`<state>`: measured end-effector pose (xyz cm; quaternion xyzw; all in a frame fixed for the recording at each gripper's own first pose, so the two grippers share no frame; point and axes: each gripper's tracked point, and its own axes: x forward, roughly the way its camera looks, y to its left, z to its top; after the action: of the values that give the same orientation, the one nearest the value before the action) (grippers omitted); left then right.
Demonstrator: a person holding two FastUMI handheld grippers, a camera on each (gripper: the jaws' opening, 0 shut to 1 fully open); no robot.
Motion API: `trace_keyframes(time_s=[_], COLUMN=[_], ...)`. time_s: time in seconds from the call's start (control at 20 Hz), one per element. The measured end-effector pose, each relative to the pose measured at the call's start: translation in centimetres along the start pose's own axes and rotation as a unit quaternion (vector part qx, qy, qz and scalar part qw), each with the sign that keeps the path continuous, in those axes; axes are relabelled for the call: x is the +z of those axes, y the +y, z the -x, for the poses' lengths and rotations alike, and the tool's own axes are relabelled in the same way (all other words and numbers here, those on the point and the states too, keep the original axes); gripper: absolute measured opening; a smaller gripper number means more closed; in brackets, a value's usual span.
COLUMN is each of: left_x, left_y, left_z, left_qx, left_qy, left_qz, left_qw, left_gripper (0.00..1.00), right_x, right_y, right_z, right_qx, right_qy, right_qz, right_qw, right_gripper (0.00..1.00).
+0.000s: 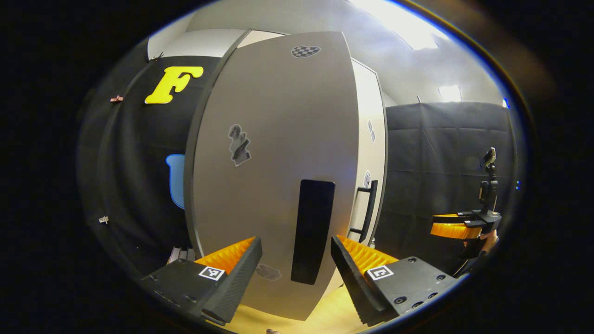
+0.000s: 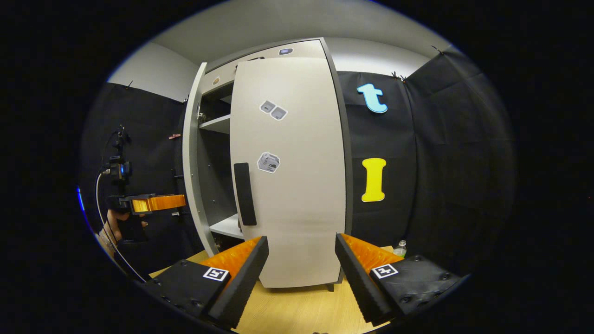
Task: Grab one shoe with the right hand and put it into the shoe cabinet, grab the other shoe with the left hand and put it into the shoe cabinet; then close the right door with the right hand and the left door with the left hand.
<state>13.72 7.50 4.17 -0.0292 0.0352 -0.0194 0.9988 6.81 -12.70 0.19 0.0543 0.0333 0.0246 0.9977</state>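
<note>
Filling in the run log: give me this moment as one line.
phase: closing doors | right door: nearly shut | left door: open | left tool: open, facing left door | right tool: open

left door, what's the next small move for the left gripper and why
Probably press forward to swing the left door shut. In the right gripper view it stands ajar, with shelves showing beside the closed right door. The left gripper is open, right in front of that door's handle.

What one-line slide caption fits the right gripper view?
Open right gripper faces the cabinet's nearly closed right door; left door ajar.
</note>
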Motion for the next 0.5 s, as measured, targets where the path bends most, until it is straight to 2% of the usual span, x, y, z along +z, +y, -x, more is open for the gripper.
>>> trace_keyframes(time_s=[0.25, 0.5], left_x=[0.2, 0.4], left_y=[-0.4, 0.4], left_z=[0.9, 4.3], left_qx=[0.022, 0.05], left_qy=[0.0, -0.006], left_qz=[-0.008, 0.003], left_qw=[1.0, 0.999], left_gripper=[0.95, 0.95], right_x=[-0.2, -0.4], right_y=[-1.6, -0.6], right_z=[0.0, -0.4], right_qx=[0.004, 0.026], right_qy=[0.002, 0.003], right_qz=[0.003, 0.002], right_qw=[1.0, 1.0], right_gripper=[0.96, 0.96])
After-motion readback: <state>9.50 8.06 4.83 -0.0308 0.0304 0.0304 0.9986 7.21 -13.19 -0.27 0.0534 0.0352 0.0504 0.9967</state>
